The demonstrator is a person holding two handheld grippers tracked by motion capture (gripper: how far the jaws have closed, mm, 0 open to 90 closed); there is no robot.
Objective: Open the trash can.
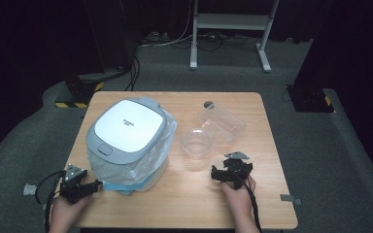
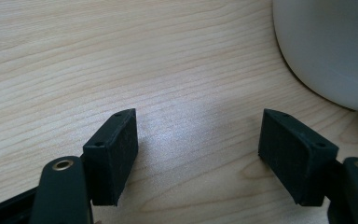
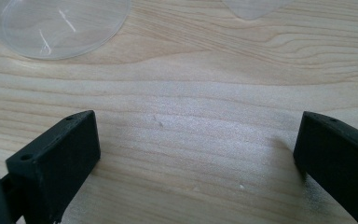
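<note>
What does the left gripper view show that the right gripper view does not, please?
The left gripper view has the curved white wall of the bin at its upper right, standing on the table beside the open left gripper. The right gripper view instead has the clear round bowl at its upper left and an edge of the clear rectangular container at the top, ahead of the open right gripper. Both share the light wooden table and two black jaws standing wide apart with nothing between them.
</note>
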